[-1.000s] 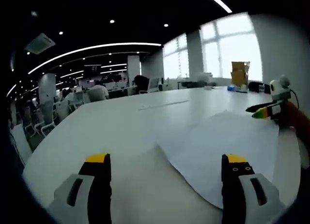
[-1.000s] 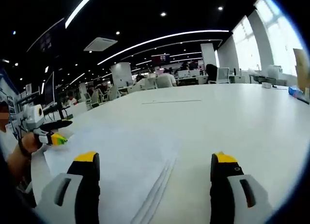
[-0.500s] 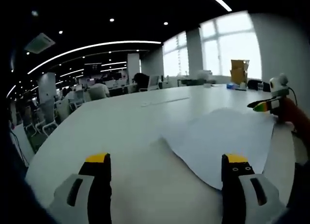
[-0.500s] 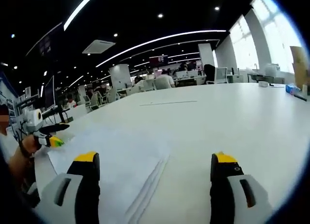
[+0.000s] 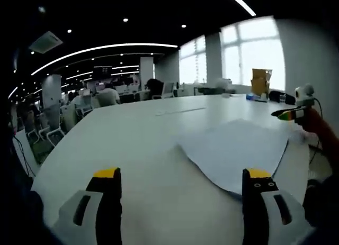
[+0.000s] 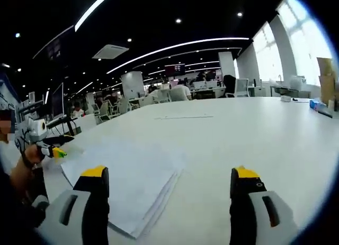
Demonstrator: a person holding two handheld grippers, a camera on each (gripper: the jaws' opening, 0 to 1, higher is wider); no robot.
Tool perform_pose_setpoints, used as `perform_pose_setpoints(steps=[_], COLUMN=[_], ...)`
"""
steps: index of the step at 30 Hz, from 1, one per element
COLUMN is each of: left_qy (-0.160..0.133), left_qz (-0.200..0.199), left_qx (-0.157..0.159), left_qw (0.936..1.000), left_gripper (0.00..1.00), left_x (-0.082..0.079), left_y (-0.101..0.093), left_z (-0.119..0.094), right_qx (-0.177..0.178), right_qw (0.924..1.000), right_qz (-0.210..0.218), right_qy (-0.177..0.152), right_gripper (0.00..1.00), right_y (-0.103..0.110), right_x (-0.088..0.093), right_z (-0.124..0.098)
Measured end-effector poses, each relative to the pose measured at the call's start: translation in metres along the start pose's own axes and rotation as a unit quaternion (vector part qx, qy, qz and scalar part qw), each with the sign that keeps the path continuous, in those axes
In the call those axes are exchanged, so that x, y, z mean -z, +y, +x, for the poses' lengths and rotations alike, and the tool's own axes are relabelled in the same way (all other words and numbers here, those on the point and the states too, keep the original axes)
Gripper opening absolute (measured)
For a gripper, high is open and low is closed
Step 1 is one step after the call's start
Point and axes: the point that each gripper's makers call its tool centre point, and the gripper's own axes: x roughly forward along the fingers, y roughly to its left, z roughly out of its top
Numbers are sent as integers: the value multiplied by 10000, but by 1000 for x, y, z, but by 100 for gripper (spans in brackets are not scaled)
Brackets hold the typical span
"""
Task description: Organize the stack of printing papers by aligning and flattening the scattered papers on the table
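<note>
Open-plan office, dark ceiling with curved light strips, bright windows along one side; broad white table (image 5: 132, 134) running out under both views.

Item 1. Left gripper (image 5: 180, 173): two grey jaws with yellow tips rising from the bottom of the left gripper view, standing wide apart and holding nothing, hovering above bare tabletop. It is also showing at the left edge of the right gripper view (image 6: 55, 150), held in a person's hand (image 6: 29, 157), its yellow-green tips lying close together there.

Item 2. Right gripper (image 6: 169, 173): two matching grey jaws with yellow tips, likewise spread and gripping nothing. It is entering the left gripper view from the right (image 5: 286, 114), held by a hand (image 5: 320, 126), hanging just past the far edge of the papers.

Item 3. Stack of white printing papers (image 5: 233, 152): one stack, lying flat on the table between the two grippers, one corner pointing toward the left jaws. In the right gripper view (image 6: 127, 173) its near edge is showing several sheets slightly fanned rather than flush. Neither gripper is touching it.

Item 4. Thin pale strip (image 6: 183, 117): one, lying on the table well beyond the stack; too small to identify.

Item 5. Brown cardboard box (image 5: 260, 81): one, standing at the far window side, small items beside it unclear.

Item 6. Office chairs and desks (image 5: 47, 128): several, lining the far room; seated people (image 6: 180, 89) are showing among them, number unclear.
</note>
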Motion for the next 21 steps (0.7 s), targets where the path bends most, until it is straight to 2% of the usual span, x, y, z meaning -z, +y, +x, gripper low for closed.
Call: perform_pose_setpoints(steps=[3,6,13,21], left_qy=[47,269,368,436], left_qz=[32,-9,123,233], left_qx=[-55,-160,-94,-37], left_qw=[10000,9995,9992,9988], left_gripper=[97,97,97,97], left_x=[-1,4,1,-4], left_y=[3,5,-6,-14], left_z=[-7,-14,-29,-50], right_qx=[12,-33,-298,-347], right_qw=[10000,10000,9995,9990], right_qz=[-50,-72,-88,-283], right_qy=[-12,18,48,67], right_gripper=[90,90,90,90], right_y=[-2,-1,14,20], right_x=[-2,-4,-10,-19], right_z=[-6,-14,-30,-50])
